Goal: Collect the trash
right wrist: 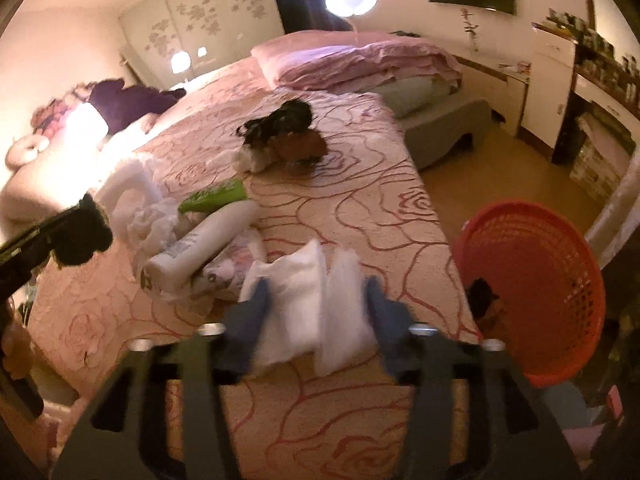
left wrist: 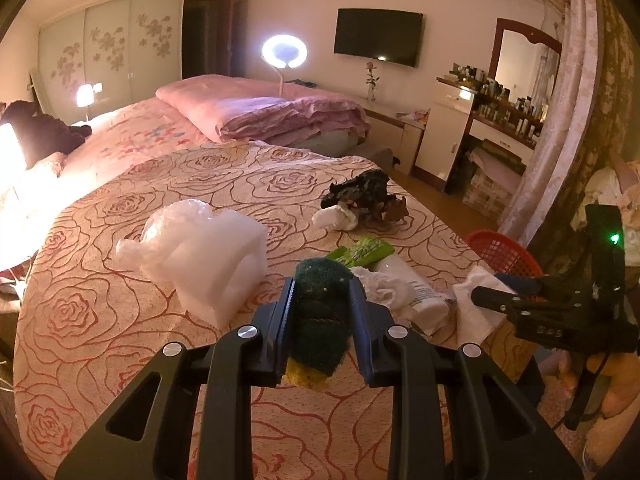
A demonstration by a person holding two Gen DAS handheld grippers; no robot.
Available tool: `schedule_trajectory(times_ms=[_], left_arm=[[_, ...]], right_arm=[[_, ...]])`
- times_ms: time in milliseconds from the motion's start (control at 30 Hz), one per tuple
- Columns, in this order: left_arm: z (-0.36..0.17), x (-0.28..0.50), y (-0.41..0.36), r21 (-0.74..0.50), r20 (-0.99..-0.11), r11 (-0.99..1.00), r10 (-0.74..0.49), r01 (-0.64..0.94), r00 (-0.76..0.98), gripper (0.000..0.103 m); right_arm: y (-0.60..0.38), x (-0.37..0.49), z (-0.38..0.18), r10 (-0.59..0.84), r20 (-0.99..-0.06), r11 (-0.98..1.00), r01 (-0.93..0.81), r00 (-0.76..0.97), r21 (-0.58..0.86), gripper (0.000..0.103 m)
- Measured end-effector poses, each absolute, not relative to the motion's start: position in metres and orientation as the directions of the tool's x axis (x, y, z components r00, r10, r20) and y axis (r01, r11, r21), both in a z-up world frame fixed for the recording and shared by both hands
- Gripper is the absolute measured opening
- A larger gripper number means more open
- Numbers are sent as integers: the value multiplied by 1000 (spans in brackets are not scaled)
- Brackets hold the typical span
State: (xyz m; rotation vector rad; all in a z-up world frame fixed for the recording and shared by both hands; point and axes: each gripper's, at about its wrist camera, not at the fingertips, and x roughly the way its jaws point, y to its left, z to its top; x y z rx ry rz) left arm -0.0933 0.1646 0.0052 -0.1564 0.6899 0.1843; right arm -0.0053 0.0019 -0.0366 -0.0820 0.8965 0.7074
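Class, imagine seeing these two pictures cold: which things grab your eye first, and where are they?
The left gripper is clamped on a dark green scouring sponge above the rose-patterned bedspread. The right gripper straddles a white tissue near the bed's edge. Beside the bed stands a bright orange basket.

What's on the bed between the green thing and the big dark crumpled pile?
Only bare rose-patterned bedspread lies between the green wrapper and the dark crumpled pile; the right wrist view shows it best.

Right wrist view motion-blurred; white crumpled tissue smeared. Dark item inside red mesh plastic basket unidentifiable. Basket cut off by bed edge in left view.
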Motion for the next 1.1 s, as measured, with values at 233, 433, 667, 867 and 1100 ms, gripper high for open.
schedule_trajectory(times_ms=[233,433,667,867,1100], left_arm=[[4,-93,164,-81,-646,973,114,-216,755,25],[3,-93,163,-80,-647,974,113,-214,754,25],[2,-92,162,-80,-651,973,112,-215,750,25],[1,-92,161,-81,-652,973,112,-215,750,25],[0,-92,162,-80,-647,974,113,-214,754,25]], right_arm=[[-4,-13,-26,582,-710,726,-647,396,235,78],[4,-12,-43,528,-749,747,-638,400,186,78],[4,1,-55,484,-768,777,-609,420,157,63],[6,-8,-58,486,-769,757,-640,415,133,40],[0,-8,-53,497,-759,762,-630,421,150,27]])
